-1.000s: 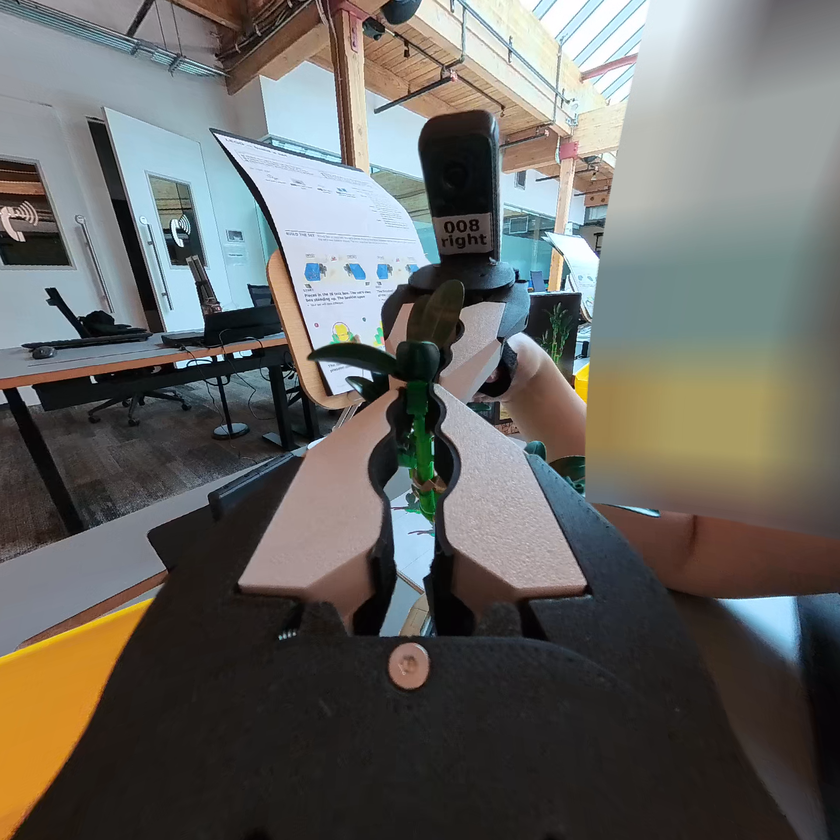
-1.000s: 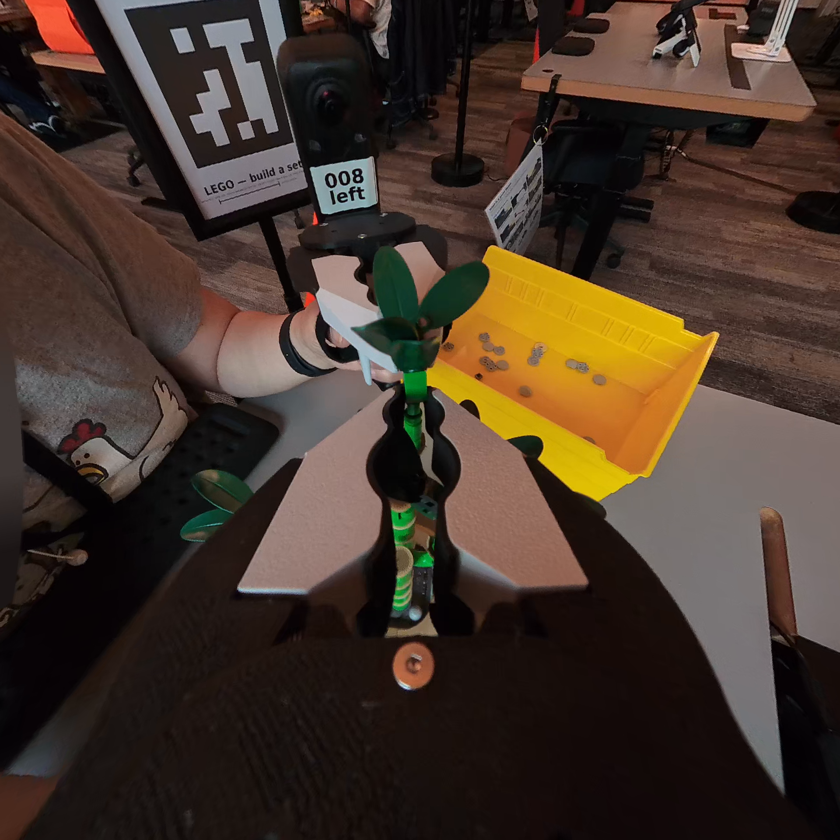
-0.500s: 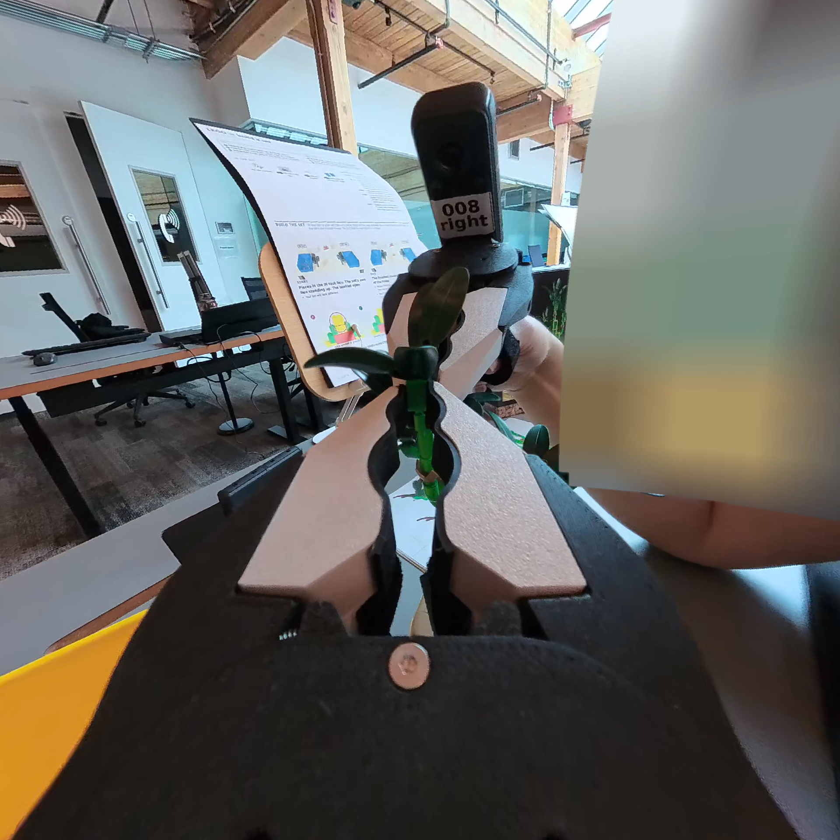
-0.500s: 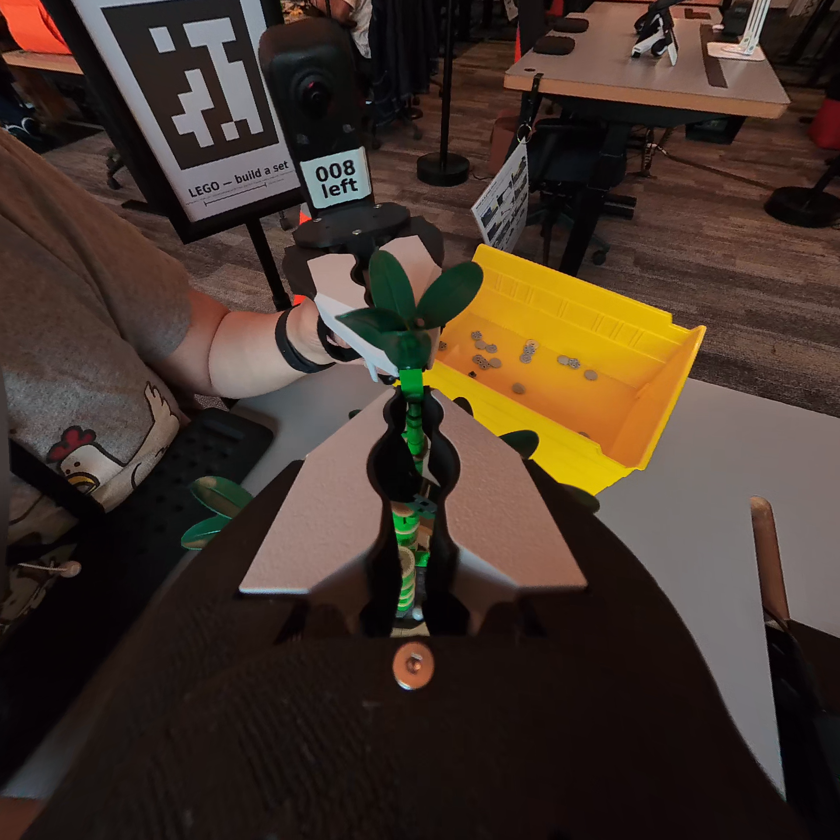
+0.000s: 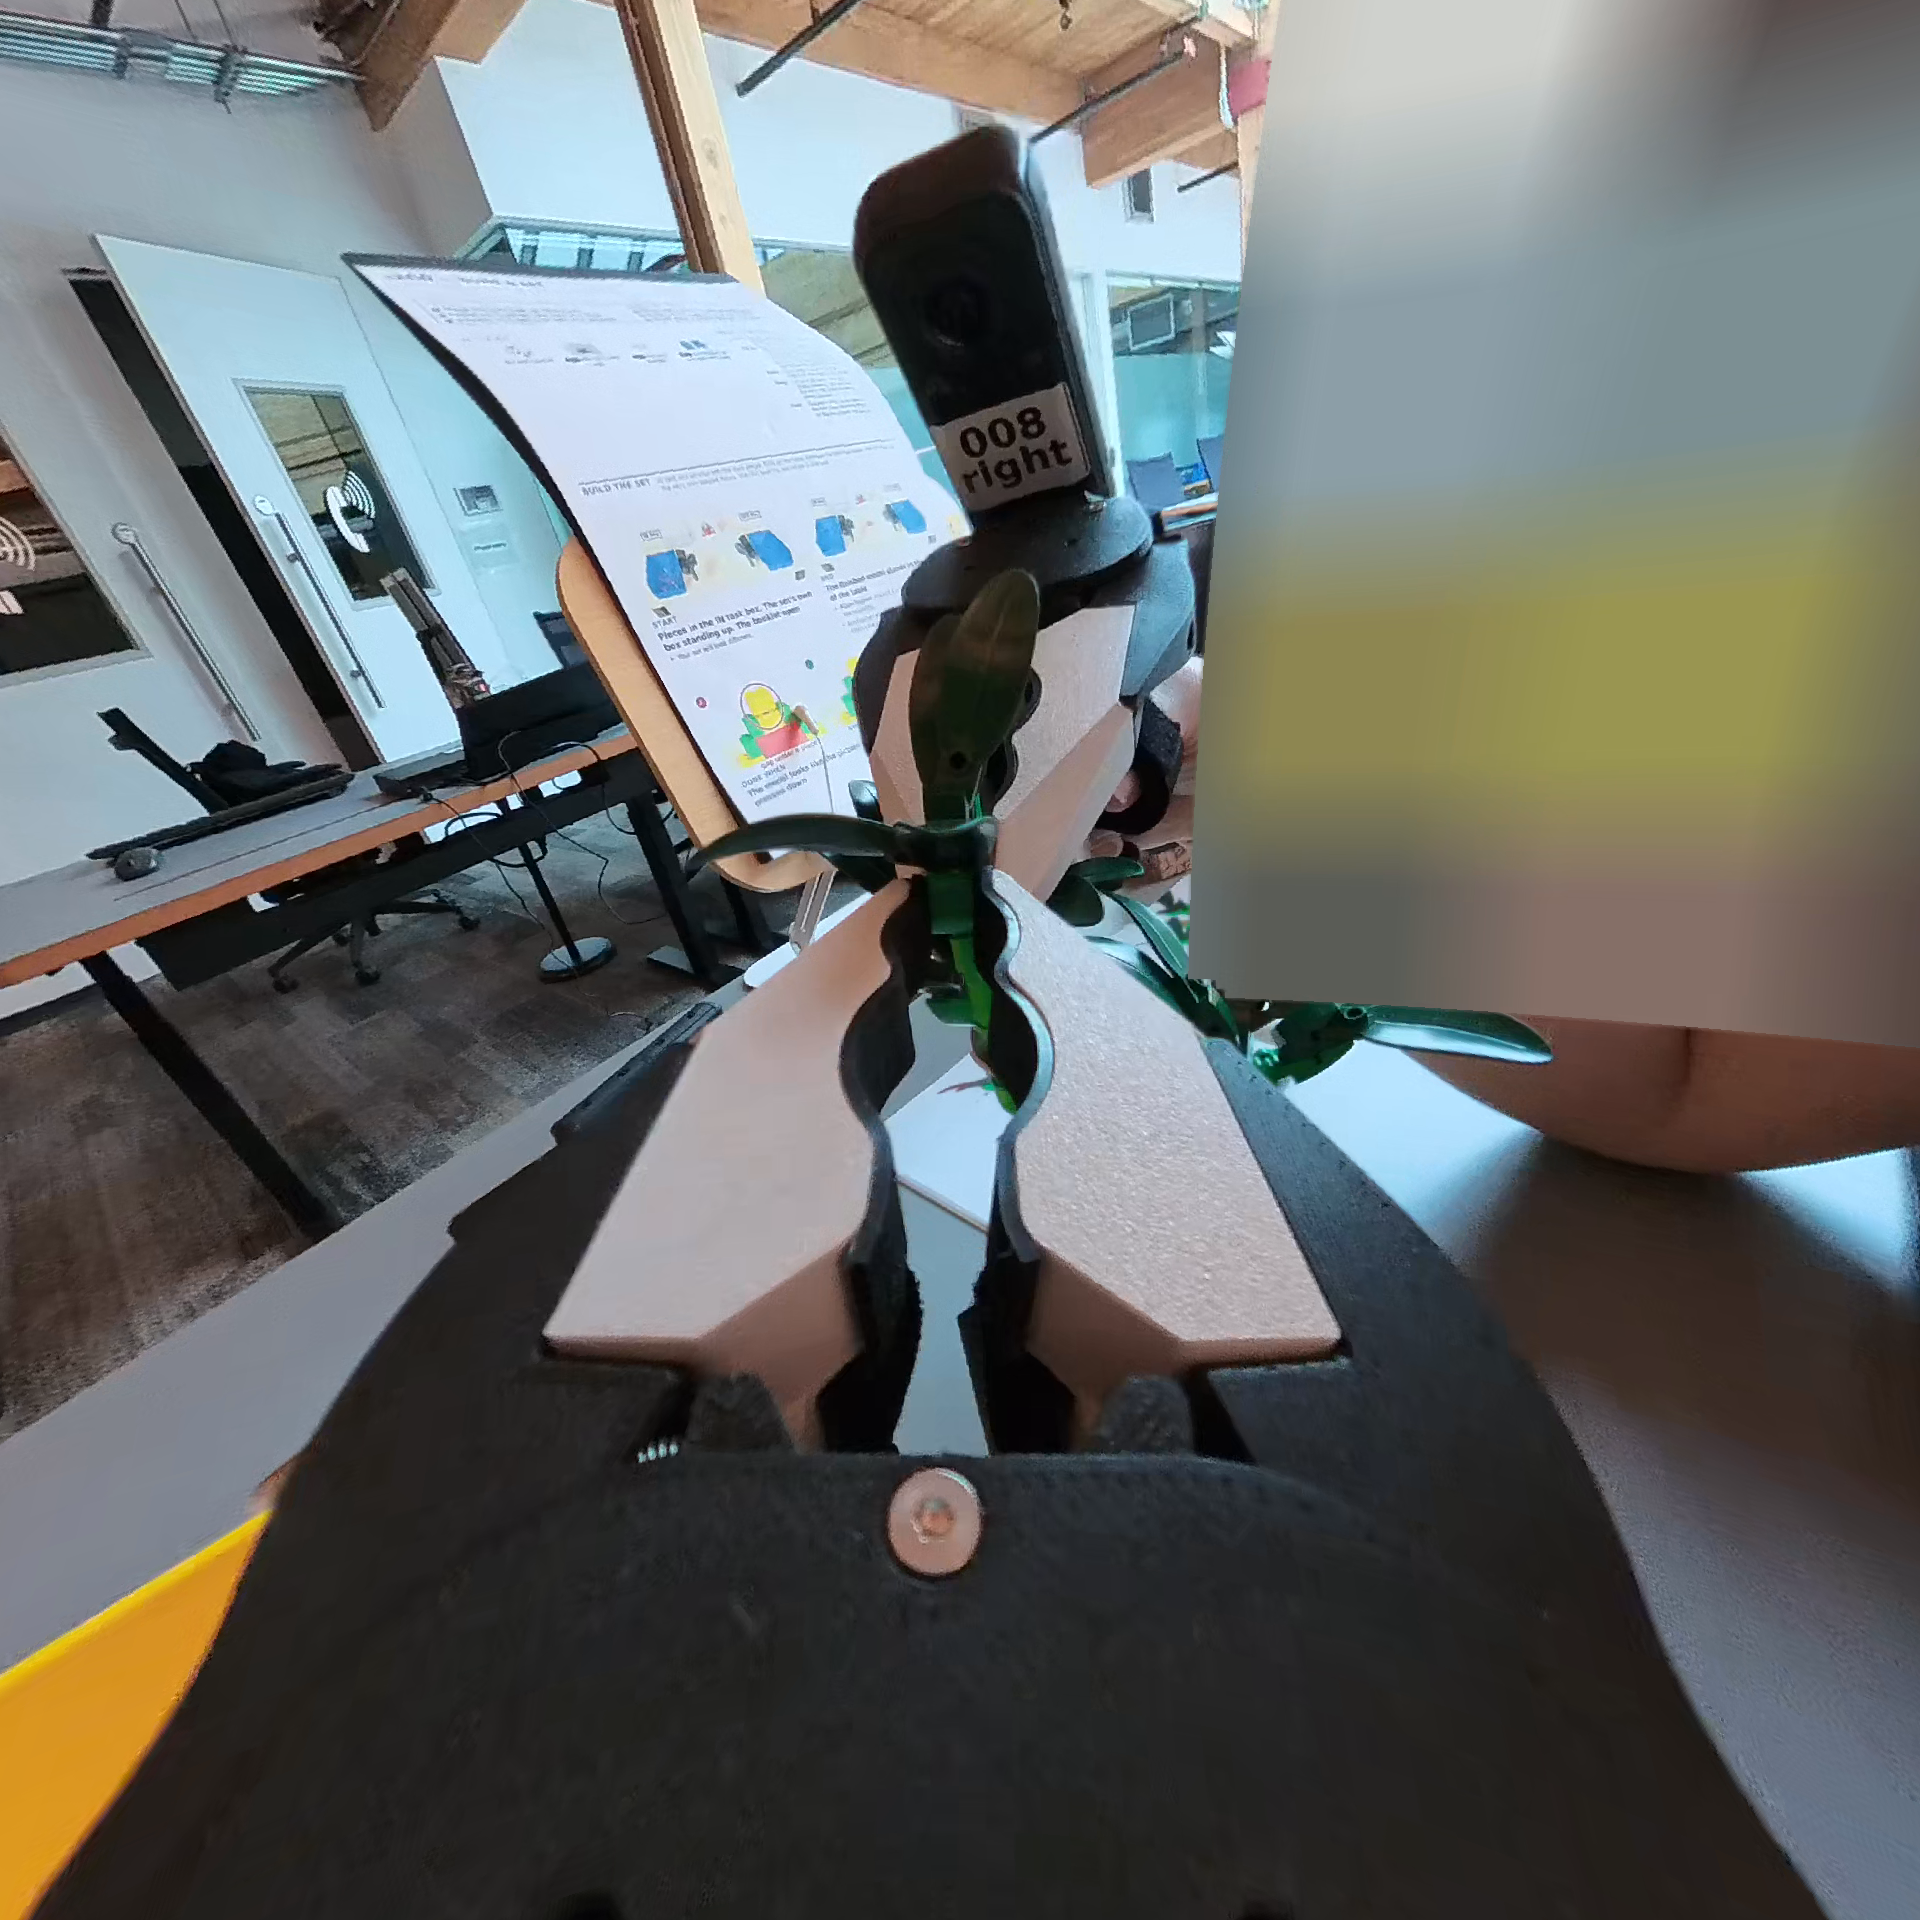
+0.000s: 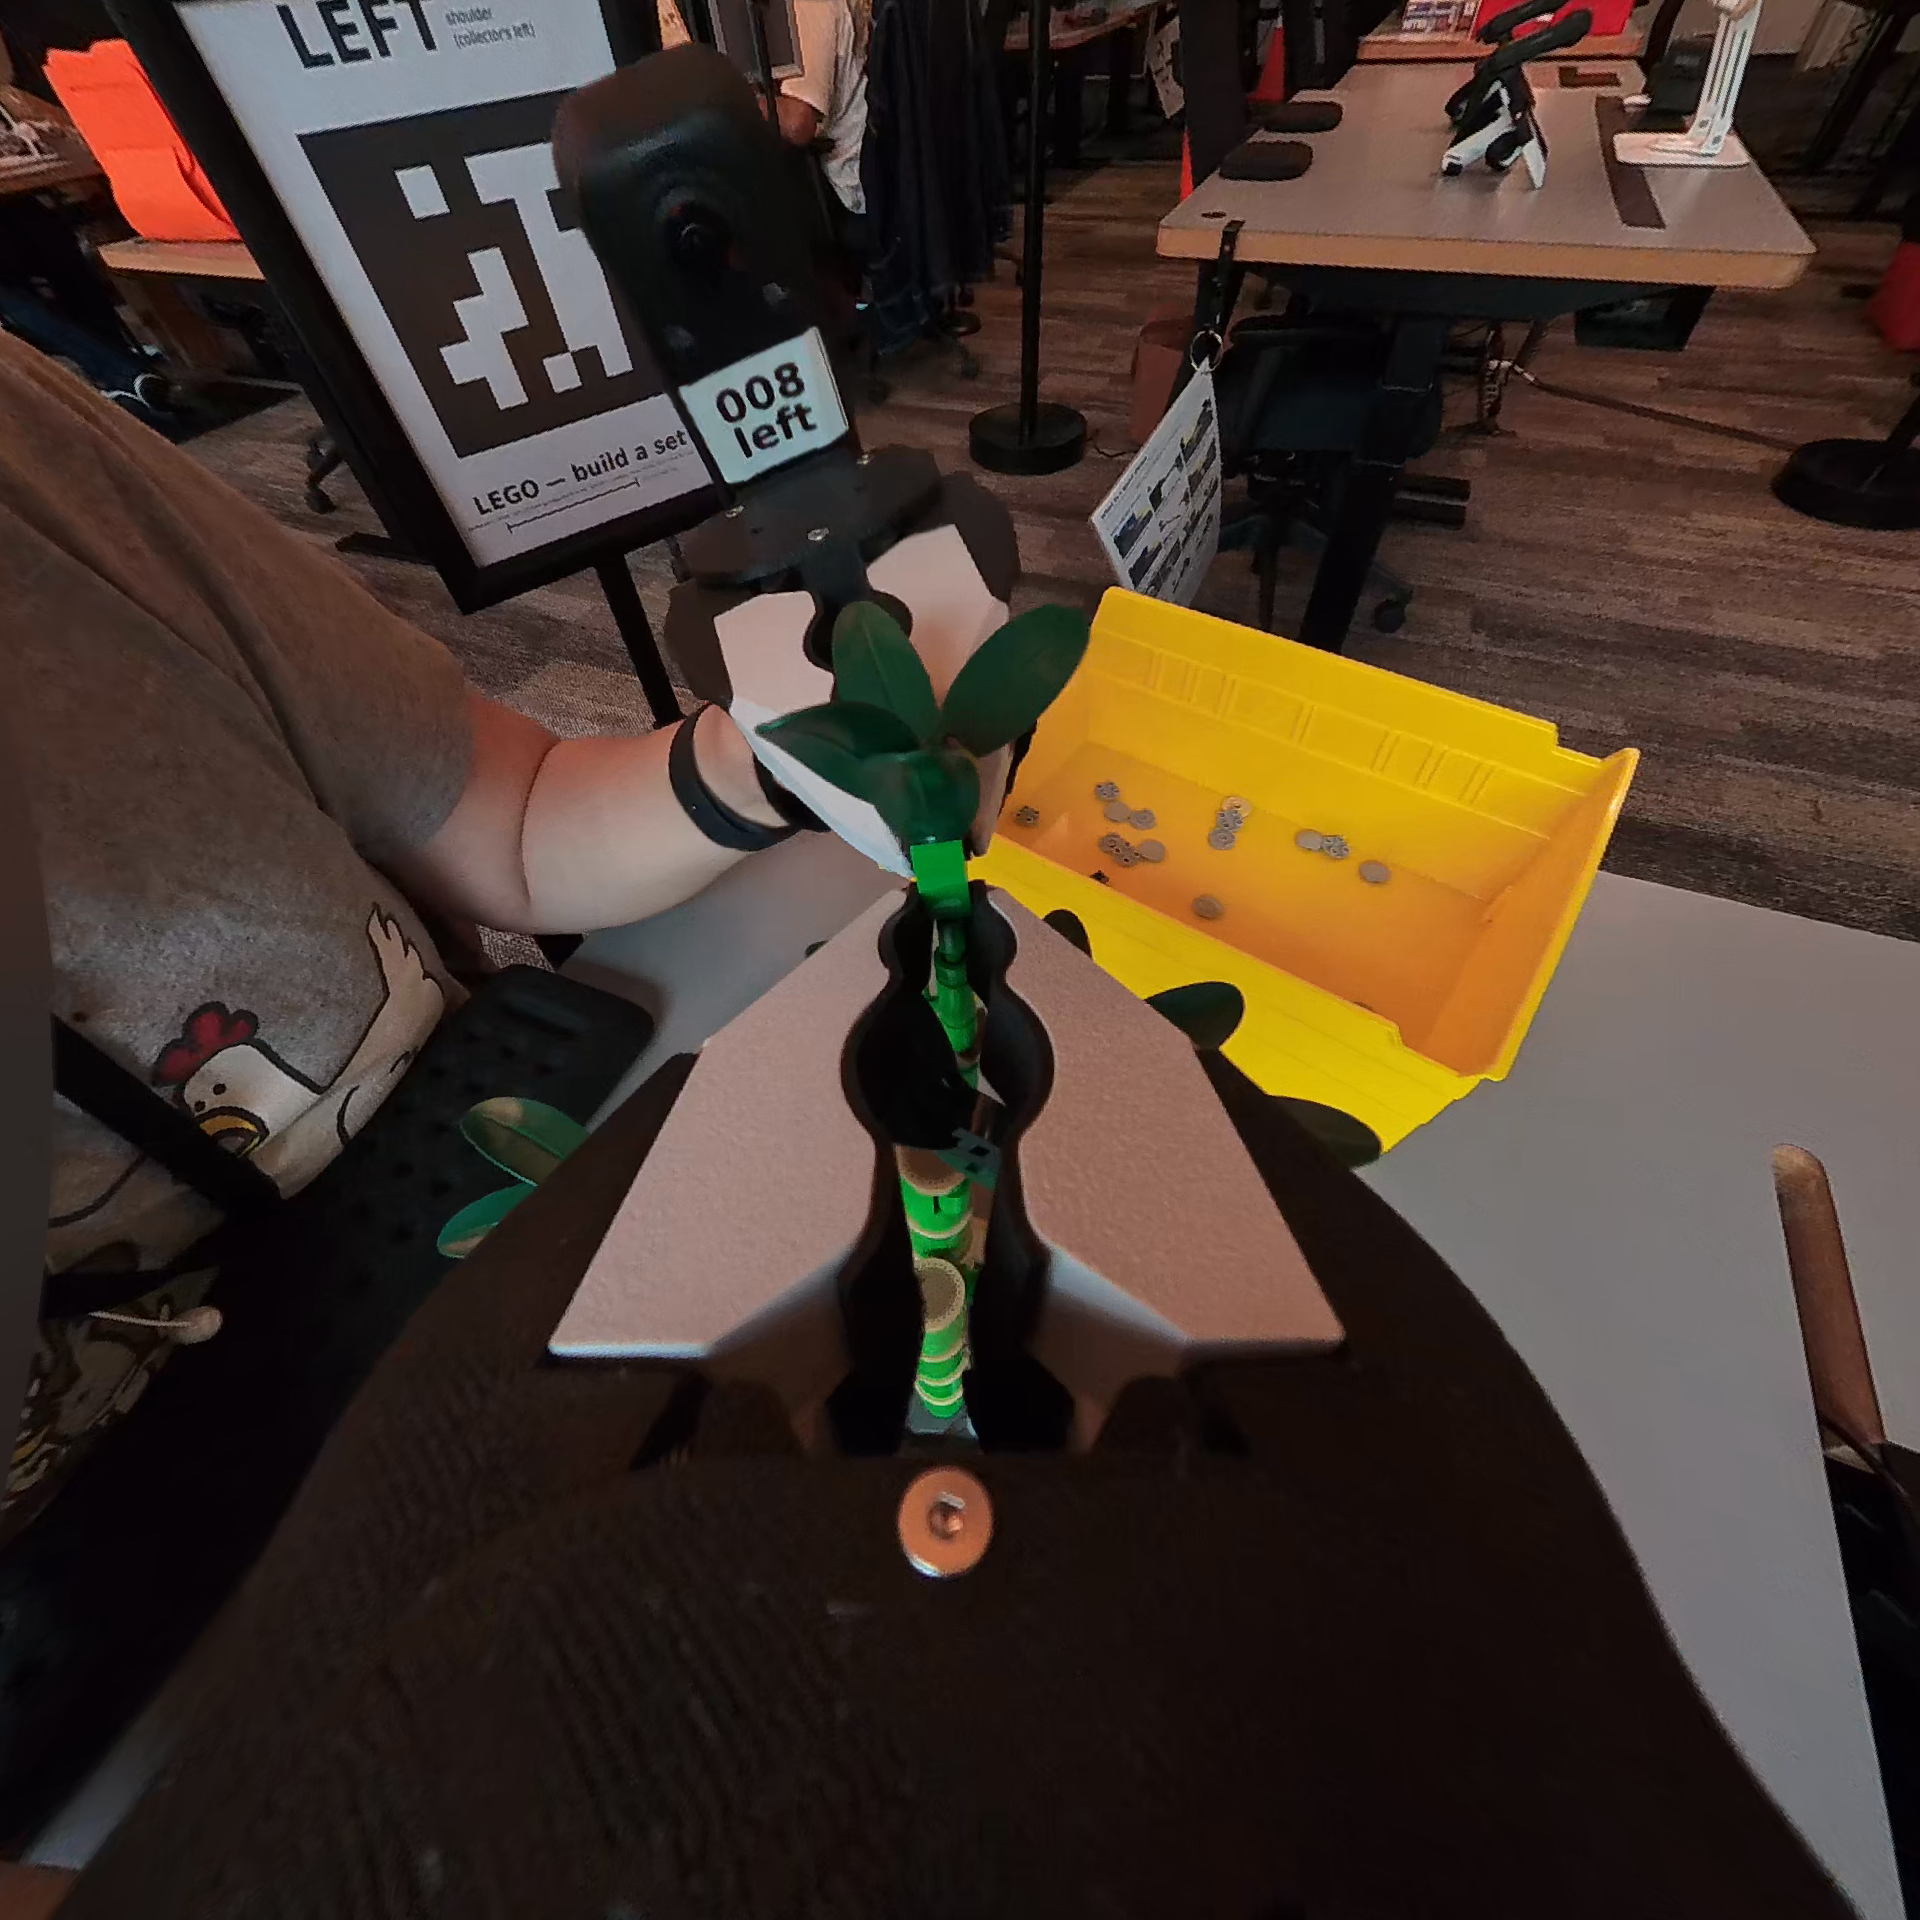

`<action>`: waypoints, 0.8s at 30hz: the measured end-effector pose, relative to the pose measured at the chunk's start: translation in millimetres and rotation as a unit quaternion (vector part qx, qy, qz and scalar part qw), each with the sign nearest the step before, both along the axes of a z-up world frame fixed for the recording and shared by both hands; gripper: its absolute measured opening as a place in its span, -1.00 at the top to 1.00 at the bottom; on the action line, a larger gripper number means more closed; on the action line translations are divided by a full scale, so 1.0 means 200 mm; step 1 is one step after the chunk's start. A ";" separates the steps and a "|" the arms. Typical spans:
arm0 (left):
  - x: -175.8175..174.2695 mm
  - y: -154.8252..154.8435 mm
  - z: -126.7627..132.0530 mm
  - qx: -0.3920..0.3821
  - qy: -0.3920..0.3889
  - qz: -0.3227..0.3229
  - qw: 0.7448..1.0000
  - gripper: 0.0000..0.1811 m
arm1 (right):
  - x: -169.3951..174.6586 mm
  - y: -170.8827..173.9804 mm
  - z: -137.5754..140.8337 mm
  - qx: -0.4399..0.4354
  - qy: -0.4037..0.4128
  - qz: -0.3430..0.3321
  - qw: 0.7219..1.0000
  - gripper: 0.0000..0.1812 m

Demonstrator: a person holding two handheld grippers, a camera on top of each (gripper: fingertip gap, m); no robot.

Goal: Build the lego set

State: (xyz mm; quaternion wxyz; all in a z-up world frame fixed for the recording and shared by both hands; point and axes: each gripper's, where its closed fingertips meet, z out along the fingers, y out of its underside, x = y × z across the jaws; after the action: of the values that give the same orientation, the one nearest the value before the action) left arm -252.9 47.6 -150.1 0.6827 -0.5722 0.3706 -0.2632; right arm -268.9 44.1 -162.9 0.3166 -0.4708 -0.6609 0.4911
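The left wrist view is bright, daylit from glazing behind the instruction sheet (image 5: 686, 499), whose top is nearly washed out. The right wrist view is dimmer and warmer; the yellow bin (image 6: 1340, 831) is its brightest area, shading the bench (image 6: 1662, 1299) beside it. Both views show wide-angle bending and softness toward the edges.

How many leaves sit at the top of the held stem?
3 leaves top the stem: one upright, one leaning right, one pointing left. Others may hide behind.

black gripper (image 5: 951, 914) – pale fingers (image 5: 748, 1174) | silver screw (image 5: 932, 1522) | grey sleeve (image 6: 208, 665) – black wristband (image 6: 701, 790)
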 end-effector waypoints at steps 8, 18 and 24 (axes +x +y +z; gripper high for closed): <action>0.00 0.00 0.00 -0.003 0.026 -0.015 1.000 0.94 | 0.00 0.00 0.00 -0.003 0.002 0.000 1.000 0.95; -0.02 0.04 0.01 -0.062 -0.060 -0.036 0.996 0.93 | 0.01 0.06 0.00 0.013 0.006 -0.047 0.999 0.89; -0.01 0.03 0.01 -0.052 -0.056 -0.030 0.997 0.93 | 0.01 0.04 0.01 -0.018 0.018 -0.026 0.999 0.93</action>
State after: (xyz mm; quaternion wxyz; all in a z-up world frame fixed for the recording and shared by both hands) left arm -255.5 54.1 -147.3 0.6632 -0.5802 0.3347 -0.3339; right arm -267.9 52.0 -161.6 0.3327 -0.4848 -0.6340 0.5024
